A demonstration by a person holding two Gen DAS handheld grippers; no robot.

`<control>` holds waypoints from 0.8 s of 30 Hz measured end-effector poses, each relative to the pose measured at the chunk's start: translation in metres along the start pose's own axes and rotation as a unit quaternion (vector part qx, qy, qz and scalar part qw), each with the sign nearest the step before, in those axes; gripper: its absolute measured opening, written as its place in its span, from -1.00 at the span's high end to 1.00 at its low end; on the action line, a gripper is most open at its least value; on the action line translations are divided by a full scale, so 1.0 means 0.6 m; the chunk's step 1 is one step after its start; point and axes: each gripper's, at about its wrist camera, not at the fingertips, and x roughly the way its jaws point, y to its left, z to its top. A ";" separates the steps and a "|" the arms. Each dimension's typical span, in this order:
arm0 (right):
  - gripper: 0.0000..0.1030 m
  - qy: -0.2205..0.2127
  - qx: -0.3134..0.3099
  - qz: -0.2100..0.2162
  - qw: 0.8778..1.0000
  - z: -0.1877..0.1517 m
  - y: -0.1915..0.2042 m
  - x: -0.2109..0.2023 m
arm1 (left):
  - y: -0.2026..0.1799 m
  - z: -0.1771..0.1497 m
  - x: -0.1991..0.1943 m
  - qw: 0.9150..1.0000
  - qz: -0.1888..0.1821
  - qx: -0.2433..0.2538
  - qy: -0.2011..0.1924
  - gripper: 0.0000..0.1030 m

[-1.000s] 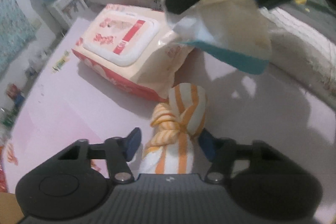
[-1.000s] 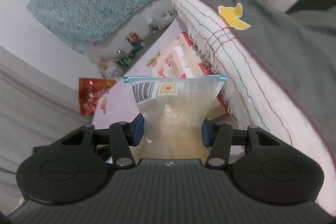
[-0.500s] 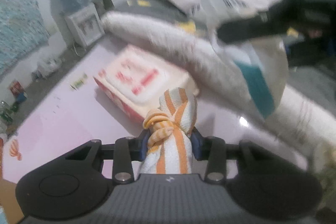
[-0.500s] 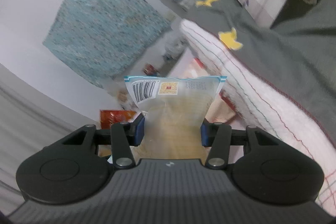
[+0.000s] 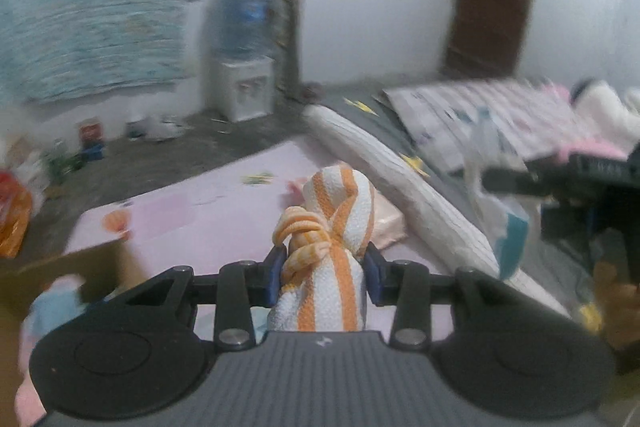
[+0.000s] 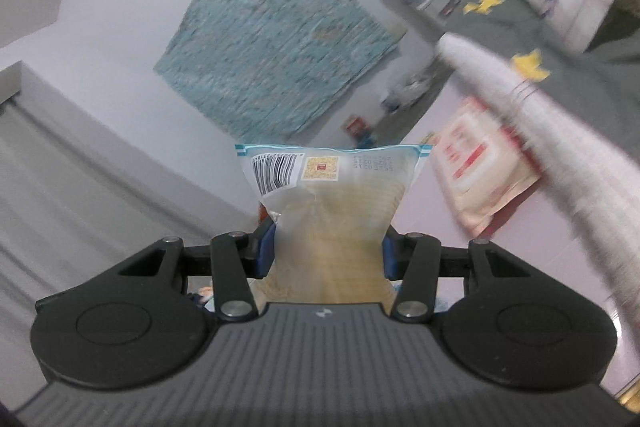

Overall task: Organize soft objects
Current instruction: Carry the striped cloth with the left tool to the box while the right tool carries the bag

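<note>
Both grippers grasp loads: the left gripper (image 5: 325,273) clamps the knotted striped cloth (image 5: 332,247), the right gripper (image 6: 326,253) a clear packet (image 6: 332,211). At frame centre, the slick packet could slip free.

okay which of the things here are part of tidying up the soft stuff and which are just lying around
In the job:
- orange-and-white striped knotted cloth, clamped in left gripper
- clear plastic packet with barcode, clamped in right gripper

Lying about:
- pink-and-white wipes pack
- blue water dispenser bottle

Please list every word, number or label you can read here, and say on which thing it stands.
No text reads clearly.
Clear packet: a barcode, a square code and two lines of digits, too blurred to quote.
Wipes pack: red printing, blurred.
Water bottle: blue label, blurred.
Striped cloth: no text.
</note>
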 end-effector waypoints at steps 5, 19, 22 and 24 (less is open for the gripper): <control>0.07 0.048 -0.007 0.033 0.998 -0.049 0.055 0.037 | 0.093 -0.046 -0.080 0.996 0.055 -0.066 -0.019 0.21; 0.06 0.218 0.015 0.092 0.971 -0.209 0.199 0.259 | 0.288 -0.194 -0.099 0.970 0.119 -0.212 0.024 0.21; 0.03 0.239 0.015 0.089 0.967 -0.236 0.222 0.307 | 0.309 -0.217 -0.090 0.965 0.129 -0.227 0.032 0.21; 0.03 0.250 0.013 0.085 0.964 -0.252 0.232 0.336 | 0.320 -0.232 -0.084 0.962 0.133 -0.237 0.040 0.21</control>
